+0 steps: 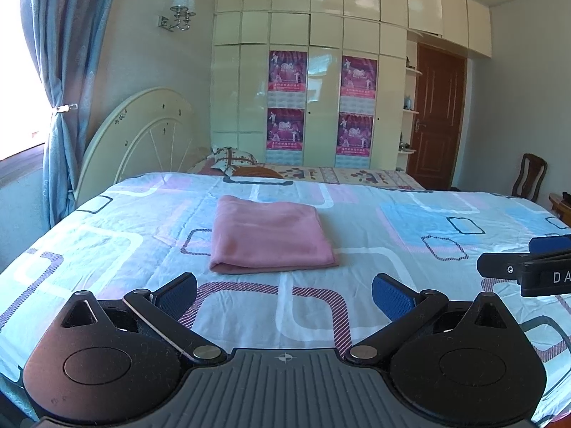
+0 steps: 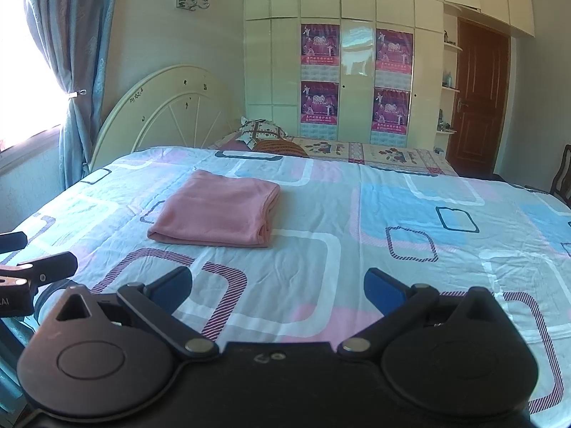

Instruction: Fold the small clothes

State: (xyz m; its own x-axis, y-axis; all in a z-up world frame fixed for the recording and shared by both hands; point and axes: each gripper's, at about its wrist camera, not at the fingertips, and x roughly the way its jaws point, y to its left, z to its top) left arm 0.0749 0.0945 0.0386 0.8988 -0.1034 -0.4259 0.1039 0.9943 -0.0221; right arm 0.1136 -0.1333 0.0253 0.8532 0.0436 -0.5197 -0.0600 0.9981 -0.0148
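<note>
Pink cloth (image 1: 271, 235) lies folded in a neat rectangle mid-bed (image 1: 392, 242), w/ nothing touching it. Left gripper (image 1: 284, 294) & right gripper (image 2: 278, 287) hover near, fingers wide, both empty. Folding looks done; next prob. another fold or fresh garment.

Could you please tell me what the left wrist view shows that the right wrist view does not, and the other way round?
Only the left wrist view shows the right claw from the side at its right edge, and more of the chair.

Only the right wrist view shows the left claw from the side at its left edge.

Both share the folded pink cloth lying flat on the patterned bedsheet, untouched, with each camera's own claw open, plus the headboard, wardrobe, door and curtain.
</note>
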